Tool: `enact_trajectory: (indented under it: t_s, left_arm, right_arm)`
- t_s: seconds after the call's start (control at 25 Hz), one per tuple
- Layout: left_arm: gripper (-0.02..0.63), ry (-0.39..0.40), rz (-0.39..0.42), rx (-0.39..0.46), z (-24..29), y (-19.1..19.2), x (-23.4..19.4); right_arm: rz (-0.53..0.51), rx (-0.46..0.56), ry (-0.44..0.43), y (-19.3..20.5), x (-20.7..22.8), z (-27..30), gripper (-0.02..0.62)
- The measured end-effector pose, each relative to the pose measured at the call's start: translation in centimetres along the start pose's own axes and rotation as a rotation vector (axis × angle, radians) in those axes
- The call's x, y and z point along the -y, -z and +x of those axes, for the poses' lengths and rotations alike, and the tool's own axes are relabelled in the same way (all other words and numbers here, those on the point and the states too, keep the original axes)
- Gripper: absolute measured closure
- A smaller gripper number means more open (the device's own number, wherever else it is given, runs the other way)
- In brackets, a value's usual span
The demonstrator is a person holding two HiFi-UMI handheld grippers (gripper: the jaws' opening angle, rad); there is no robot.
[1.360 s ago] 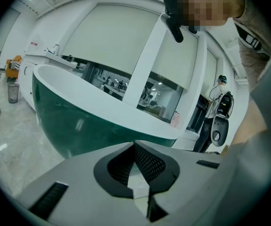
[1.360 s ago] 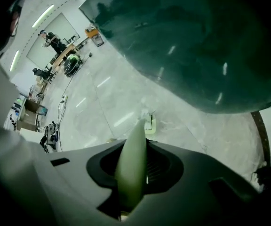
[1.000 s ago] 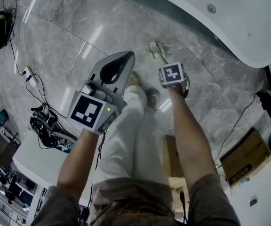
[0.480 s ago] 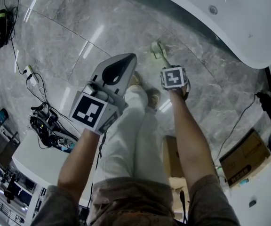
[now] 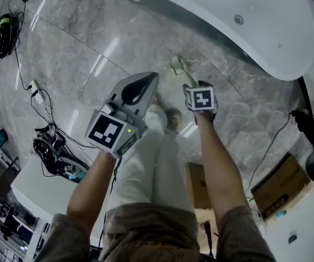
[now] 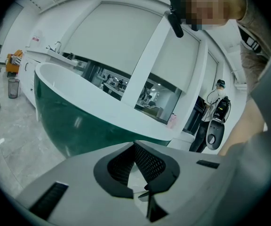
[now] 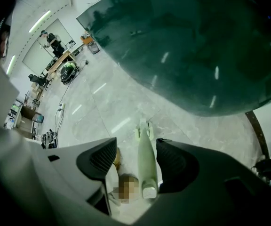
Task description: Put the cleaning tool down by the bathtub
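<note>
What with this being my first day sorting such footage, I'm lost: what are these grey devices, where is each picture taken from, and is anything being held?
There is no robot here: a person holds a hand-operated gripper in each hand. One picture comes from a camera on the person's head, looking down at both arms, the marble floor and the bathtub. The other two come from cameras riding on the grippers, each looking along its own fingers. The left gripper is shut and empty. The right gripper is opening its fingers around a pale green cleaning tool. The tool's far end appears to rest on the floor near the bathtub. One finger already stands clear of it, so it is not clamped.
</note>
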State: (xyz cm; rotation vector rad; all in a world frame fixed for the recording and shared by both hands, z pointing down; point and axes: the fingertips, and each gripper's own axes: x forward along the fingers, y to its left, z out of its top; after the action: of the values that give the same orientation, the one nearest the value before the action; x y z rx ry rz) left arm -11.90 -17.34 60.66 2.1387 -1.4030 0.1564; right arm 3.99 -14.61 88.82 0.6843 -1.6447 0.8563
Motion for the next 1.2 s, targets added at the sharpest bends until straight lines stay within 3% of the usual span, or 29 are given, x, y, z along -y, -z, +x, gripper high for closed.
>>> enact_trajectory:
  t_s: [0.16, 0.48, 0.68, 0.92, 1.2]
  left_arm:
    - [0.604, 0.012, 0.044, 0.008, -0.9, -0.9, 1.0]
    - [0.604, 0.022, 0.025, 0.023, -2.5, -4.2, 4.7]
    - [0.604, 0.026, -0.016, -0.002, -3.9, -6.1, 7.4]
    - [0.604, 0.050, -0.002, 0.010, -5.6, -9.9, 11.1]
    - [0.604, 0.068, 0.012, 0.023, -8.1, -13.8, 15.4]
  right_arm:
    - [-0.009, 0.043, 0.008, -0.9, -0.1, -2.4, 0.334]
    - [0.025, 0.154, -0.020, -2.0, -1.3, -9.9, 0.580]
    - [0.098, 0.245, -0.071, -3.2, -2.1, -16.0, 0.588]
    - [0.115, 0.326, -0.102, -4.4, -3.1, -23.3, 0.588]
    - [0.046, 0.462, -0.149, -6.6, -5.4, -32.8, 0.588]
